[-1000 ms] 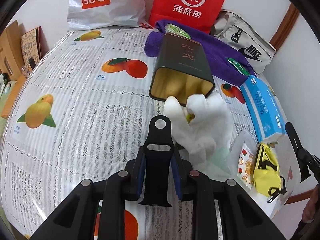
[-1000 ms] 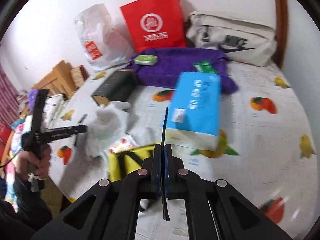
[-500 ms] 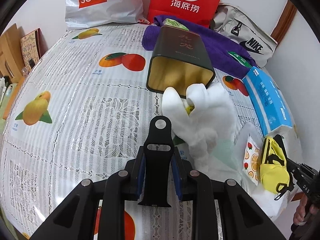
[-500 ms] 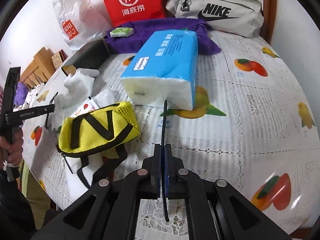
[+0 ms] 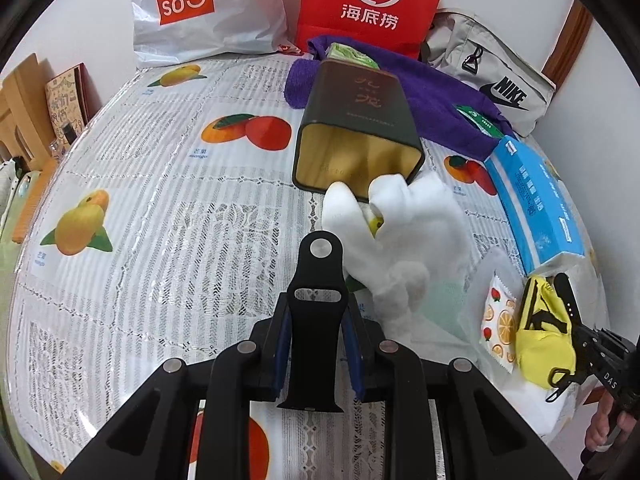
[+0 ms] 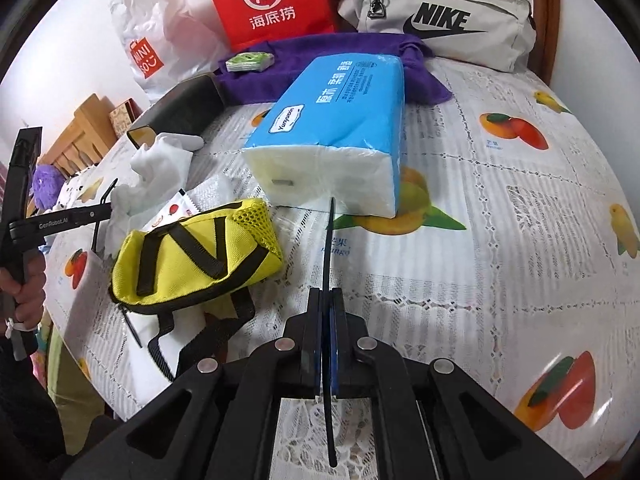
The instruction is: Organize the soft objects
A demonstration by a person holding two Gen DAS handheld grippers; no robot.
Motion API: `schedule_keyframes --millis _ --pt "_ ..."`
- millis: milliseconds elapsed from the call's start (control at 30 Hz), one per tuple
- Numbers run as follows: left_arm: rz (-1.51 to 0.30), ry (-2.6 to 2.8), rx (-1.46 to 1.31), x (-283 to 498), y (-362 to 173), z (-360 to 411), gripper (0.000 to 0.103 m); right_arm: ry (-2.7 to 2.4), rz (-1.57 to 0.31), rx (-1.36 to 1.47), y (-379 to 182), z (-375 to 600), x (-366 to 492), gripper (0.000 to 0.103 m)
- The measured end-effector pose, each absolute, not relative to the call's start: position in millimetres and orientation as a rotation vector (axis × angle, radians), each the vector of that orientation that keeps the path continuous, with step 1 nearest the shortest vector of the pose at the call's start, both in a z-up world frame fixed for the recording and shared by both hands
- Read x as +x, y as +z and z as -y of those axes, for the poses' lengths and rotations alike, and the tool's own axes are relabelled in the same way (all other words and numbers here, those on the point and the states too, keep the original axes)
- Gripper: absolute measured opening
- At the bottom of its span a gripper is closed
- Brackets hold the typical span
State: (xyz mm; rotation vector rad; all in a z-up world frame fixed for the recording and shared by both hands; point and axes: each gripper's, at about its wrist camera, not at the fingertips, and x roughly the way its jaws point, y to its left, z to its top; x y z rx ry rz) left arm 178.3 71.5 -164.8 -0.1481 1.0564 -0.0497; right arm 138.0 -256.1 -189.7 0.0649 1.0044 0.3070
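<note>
While each hand-held gripper is clamped on half a black watch strap, the left one (image 5: pixel 316 344) sits nearer the white glove (image 5: pixel 404 232), lying just ahead-right, fingers toward the open tin (image 5: pixel 356 136), and the right one (image 6: pixel 329 336) faces the tissue pack (image 6: pixel 336 132).

I can't see inside the dark tin (image 5: pixel 357 128) past the white glove (image 5: pixel 404 236). The yellow pouch (image 6: pixel 192 264) hides most of the fruit-print sachet (image 6: pixel 172 212).

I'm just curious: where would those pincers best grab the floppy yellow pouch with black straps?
Probably the yellow fabric pouch's raised black strap loop on top, approached from above by the right gripper. The pouch lies flat and bulky, so its body seems too wide to pinch.
</note>
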Motion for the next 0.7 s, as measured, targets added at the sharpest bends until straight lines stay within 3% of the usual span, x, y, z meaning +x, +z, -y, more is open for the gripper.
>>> schedule_keyframes --millis 700 --pt "-0.961 -0.055 -0.186 209 -103 -75 0.023 0.400 -0.837 0.050 -102 253 156 0.003"
